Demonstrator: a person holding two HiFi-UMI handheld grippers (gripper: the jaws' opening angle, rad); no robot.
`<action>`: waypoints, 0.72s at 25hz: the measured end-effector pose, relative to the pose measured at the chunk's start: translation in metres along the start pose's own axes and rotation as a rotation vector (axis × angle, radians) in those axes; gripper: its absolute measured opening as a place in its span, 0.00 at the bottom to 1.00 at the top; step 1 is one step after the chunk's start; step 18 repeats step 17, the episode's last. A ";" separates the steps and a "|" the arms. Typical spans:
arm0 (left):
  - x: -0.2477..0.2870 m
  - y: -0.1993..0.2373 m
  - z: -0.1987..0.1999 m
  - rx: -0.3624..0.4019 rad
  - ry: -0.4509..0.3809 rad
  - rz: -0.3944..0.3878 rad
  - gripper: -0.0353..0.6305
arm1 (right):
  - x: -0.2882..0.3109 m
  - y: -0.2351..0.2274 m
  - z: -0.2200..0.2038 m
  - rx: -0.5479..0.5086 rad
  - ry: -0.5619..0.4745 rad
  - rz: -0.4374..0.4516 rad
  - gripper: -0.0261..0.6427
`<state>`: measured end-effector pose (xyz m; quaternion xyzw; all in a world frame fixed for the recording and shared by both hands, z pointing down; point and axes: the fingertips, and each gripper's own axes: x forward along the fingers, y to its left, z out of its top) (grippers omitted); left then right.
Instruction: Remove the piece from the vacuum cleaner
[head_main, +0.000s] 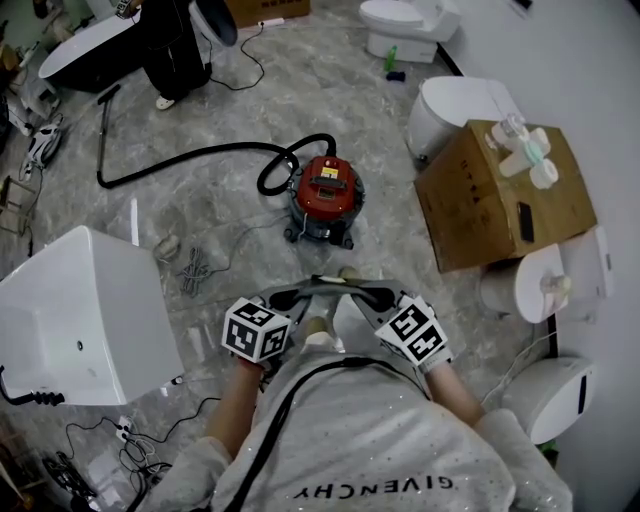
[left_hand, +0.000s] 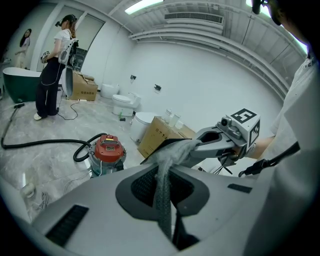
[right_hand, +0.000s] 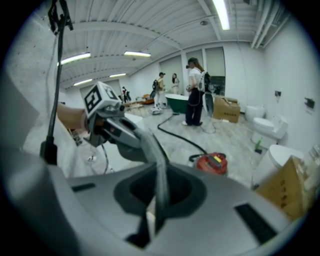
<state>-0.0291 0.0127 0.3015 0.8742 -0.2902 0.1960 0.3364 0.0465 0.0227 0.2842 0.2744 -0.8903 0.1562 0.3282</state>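
The red vacuum cleaner (head_main: 322, 195) stands on the marble floor ahead of me, with its black hose (head_main: 180, 160) looping off to the left. It also shows in the left gripper view (left_hand: 107, 150) and the right gripper view (right_hand: 212, 162). Both grippers are held close to my chest, well short of the vacuum. My left gripper (head_main: 308, 291) and right gripper (head_main: 352, 291) point inward and meet tip to tip. Each has its jaws shut, seen as a narrow grey strip in its own view, left gripper (left_hand: 165, 200) and right gripper (right_hand: 157, 200). I see nothing held.
A cardboard box (head_main: 500, 195) with bottles on top sits at the right, among white toilets (head_main: 455, 105). A white tub (head_main: 80, 310) fills the left. Cables (head_main: 195, 270) lie on the floor near it. A person (head_main: 175, 50) stands at the back left.
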 end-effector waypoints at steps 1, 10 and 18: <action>0.000 0.001 0.000 -0.001 0.001 -0.001 0.10 | 0.000 0.001 0.000 -0.002 0.002 0.001 0.08; 0.000 0.000 0.004 -0.014 -0.010 -0.015 0.10 | -0.002 0.002 0.002 -0.013 0.007 -0.004 0.08; 0.001 -0.007 0.006 -0.021 -0.034 -0.027 0.10 | -0.009 0.001 0.002 -0.031 0.002 -0.016 0.08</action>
